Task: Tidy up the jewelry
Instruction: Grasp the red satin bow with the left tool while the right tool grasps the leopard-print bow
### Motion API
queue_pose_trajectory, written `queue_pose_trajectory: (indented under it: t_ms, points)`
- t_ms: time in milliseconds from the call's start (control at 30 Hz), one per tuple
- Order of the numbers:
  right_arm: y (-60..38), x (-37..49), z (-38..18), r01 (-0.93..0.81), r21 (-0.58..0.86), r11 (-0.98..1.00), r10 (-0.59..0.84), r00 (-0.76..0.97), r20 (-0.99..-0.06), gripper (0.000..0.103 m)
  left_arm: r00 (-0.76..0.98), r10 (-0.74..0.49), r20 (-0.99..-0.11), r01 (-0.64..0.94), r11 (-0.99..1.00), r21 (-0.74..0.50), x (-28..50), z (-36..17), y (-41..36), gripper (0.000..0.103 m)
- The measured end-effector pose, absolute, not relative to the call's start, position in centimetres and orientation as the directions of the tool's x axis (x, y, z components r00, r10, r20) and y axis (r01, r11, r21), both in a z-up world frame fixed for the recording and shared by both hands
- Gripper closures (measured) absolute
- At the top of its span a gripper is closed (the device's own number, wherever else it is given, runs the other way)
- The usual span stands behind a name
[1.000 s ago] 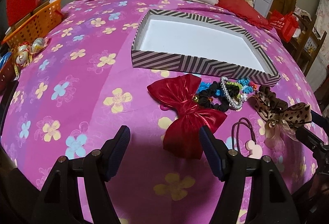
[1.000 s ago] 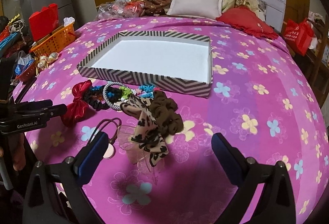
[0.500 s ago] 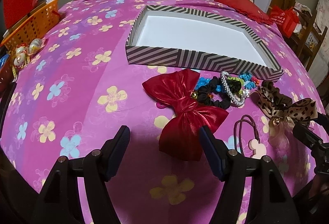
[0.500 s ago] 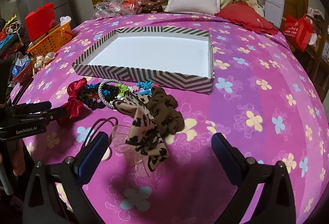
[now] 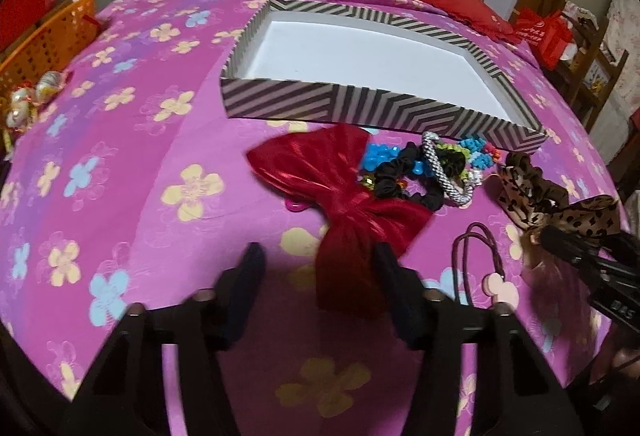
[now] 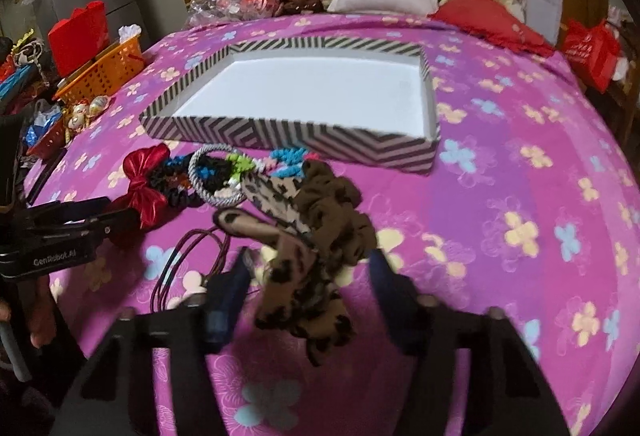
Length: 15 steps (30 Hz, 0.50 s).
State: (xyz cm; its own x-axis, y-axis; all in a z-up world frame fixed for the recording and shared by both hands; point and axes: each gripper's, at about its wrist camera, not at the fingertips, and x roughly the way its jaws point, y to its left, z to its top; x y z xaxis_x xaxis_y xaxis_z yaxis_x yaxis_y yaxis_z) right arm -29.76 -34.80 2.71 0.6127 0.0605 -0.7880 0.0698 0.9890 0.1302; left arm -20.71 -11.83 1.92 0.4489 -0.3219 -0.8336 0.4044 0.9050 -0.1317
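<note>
While your left gripper has just been closing around the red bow's tail, your right gripper narrows around the leopard bow, neither visibly pinching.

Your count on the bedspread — one box, seven hair pieces

You have one striped box, one red bow, one leopard-print bow, one brown scrunchie, one black scrunchie, one silver braided ring, one dark cord tie with a pink charm and one tangle of bright beaded pieces — too knotted to count singly.
</note>
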Motion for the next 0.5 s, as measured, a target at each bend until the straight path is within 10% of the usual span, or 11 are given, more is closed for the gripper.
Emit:
queue_pose_trajectory:
  t_ms: [133,500]
  points:
    - [-34.9,-30.2,2.5,0.056,0.168,0.984,0.098,0.616,-0.782,0.083,0.465,-0.299,-0.833,0.418,0.904,-0.091,-20.8,1.9,-11.9,0.103]
    - [-36.6,-31.3,5.7,0.054,0.258,0.965,0.151,0.691,-0.707,0.084,0.486,-0.383,-0.786,0.407,0.895,-0.183,-20.2,5.1,-8.6,0.103]
